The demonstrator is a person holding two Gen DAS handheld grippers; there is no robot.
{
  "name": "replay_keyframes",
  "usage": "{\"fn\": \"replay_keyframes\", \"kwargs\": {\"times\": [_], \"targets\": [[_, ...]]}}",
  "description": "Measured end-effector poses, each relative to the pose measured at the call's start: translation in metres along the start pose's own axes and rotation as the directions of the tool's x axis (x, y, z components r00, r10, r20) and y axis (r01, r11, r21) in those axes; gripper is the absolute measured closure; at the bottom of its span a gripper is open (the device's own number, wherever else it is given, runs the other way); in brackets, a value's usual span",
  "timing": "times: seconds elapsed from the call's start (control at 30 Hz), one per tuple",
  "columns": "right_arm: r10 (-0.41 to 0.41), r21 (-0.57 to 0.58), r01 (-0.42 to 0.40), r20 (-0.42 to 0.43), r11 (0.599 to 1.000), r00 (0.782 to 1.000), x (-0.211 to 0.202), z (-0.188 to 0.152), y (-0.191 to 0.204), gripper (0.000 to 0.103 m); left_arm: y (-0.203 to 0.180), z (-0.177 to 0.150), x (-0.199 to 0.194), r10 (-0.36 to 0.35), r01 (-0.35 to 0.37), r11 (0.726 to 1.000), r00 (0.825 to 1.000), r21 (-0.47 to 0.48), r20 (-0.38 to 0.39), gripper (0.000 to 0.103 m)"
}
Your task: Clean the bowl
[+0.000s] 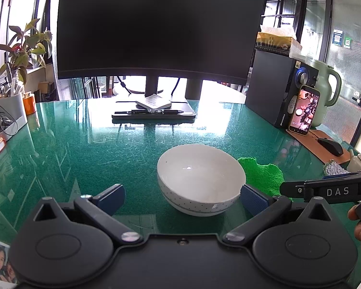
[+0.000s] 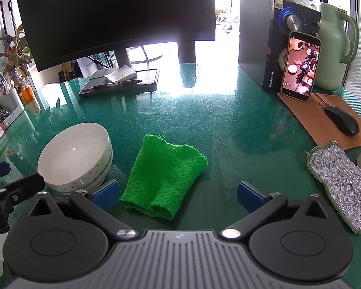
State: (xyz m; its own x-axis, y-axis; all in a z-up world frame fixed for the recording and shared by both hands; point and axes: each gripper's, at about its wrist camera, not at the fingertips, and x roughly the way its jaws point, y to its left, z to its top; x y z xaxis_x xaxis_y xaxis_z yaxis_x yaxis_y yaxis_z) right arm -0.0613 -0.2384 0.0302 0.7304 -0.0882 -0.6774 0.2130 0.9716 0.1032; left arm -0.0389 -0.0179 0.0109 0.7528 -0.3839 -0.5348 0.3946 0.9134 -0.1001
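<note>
- Left gripper (image 1: 181, 196) jaws spread wide, empty; white dotted bowl (image 1: 199, 180) upright just ahead, near its right pad.
- Right gripper (image 2: 178, 196) jaws apart, empty; folded green cloth (image 2: 164, 177) between its pads, bowl to its left.
- Scratched green glass desk (image 2: 204, 120); silver scouring pad (image 2: 341, 183) far right.
- Office: dark monitor (image 1: 161, 26), speaker (image 1: 274, 86), propped phone (image 1: 304, 110), mouse (image 2: 341, 120), potted plant (image 1: 24, 45).
</note>
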Motion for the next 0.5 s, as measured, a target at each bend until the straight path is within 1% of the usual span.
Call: {"fn": "replay_keyframes", "kwargs": {"times": [0.5], "targets": [[0.006,-0.005,-0.006,-0.006,1.000,1.000,0.0015,-0.0004,0.0006,0.000,-0.0009,-0.0008,-0.0012,0.001,-0.001,1.000,1.000,0.004,-0.001,0.000]]}}
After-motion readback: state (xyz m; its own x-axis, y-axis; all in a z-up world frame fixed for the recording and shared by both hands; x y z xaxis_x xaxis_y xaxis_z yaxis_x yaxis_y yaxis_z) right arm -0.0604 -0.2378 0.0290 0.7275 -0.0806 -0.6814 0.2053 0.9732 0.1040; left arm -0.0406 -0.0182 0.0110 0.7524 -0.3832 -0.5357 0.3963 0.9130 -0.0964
